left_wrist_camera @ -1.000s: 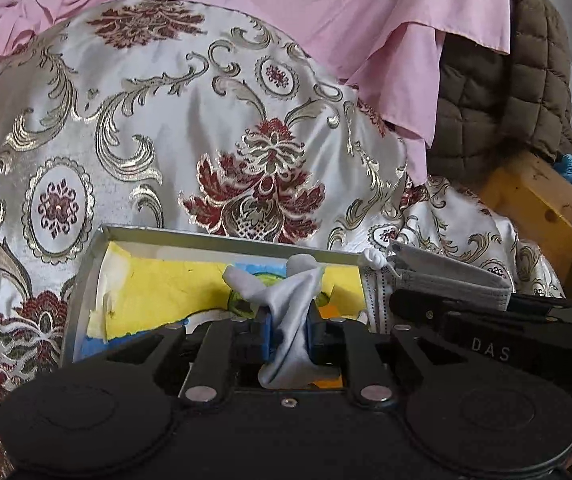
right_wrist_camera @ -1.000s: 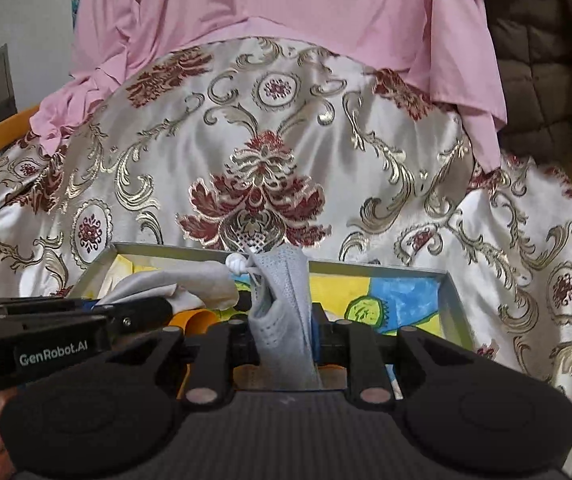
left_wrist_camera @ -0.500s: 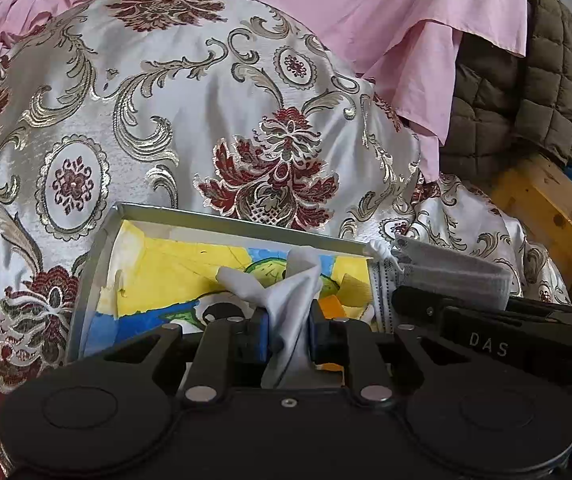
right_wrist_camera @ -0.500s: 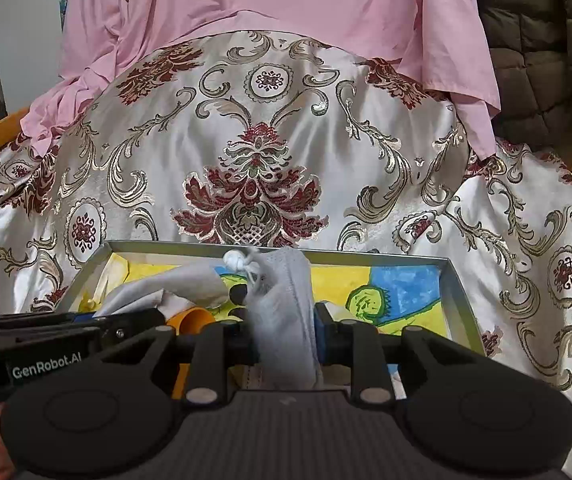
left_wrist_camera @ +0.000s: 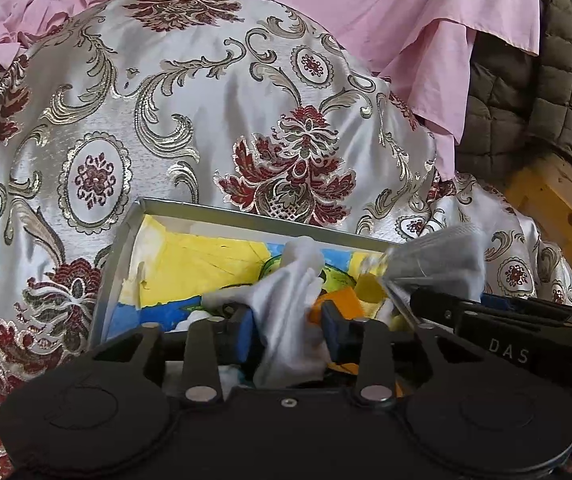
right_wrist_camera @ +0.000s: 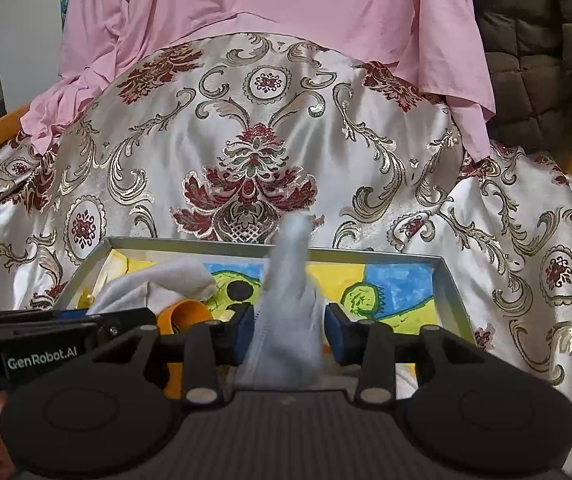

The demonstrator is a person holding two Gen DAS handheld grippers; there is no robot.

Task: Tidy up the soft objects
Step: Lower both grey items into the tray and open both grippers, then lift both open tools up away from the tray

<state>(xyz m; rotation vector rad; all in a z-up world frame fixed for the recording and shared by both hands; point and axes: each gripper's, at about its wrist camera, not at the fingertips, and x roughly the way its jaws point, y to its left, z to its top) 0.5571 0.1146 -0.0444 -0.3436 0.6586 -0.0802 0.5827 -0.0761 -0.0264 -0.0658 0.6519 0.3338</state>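
Two tongs in view, one per hand, both angled down over one shallow metal tray (left_wrist_camera: 120,256) that rests on a silver brocade cloth (left_wrist_camera: 166,120) with red and gold flowers. The tray floor carries one painted sheet (right_wrist_camera: 397,280) in yellow, blue and green. Left tongs (left_wrist_camera: 287,332): jaws have just been opening; one white glove (left_wrist_camera: 289,304) stands between the blue pads (left_wrist_camera: 246,334), and a clear gap shows on its right side, so the pads no longer press it. The glove slumps into the tray, its fingers draped toward the painted sheet. Right tongs (right_wrist_camera: 289,334): jaws have also just been opening; one grey face mask (right_wrist_camera: 286,300), folded narrow and blurred, stands upright between the pads with space on both sides, not clamped. Its lower end reaches down into the tray near the front edge. From the left view the same mask appears just right of the glove, above the other tool's black body. Count of soft items at the tray: one glove, one mask. Also in the tray: one orange ring-shaped object (right_wrist_camera: 184,314) beside the glove, kind unclear. Behind the cloth: one pink garment (right_wrist_camera: 286,0) and one brown quilted jacket (left_wrist_camera: 545,92). One wooden block (left_wrist_camera: 557,200) at far right.
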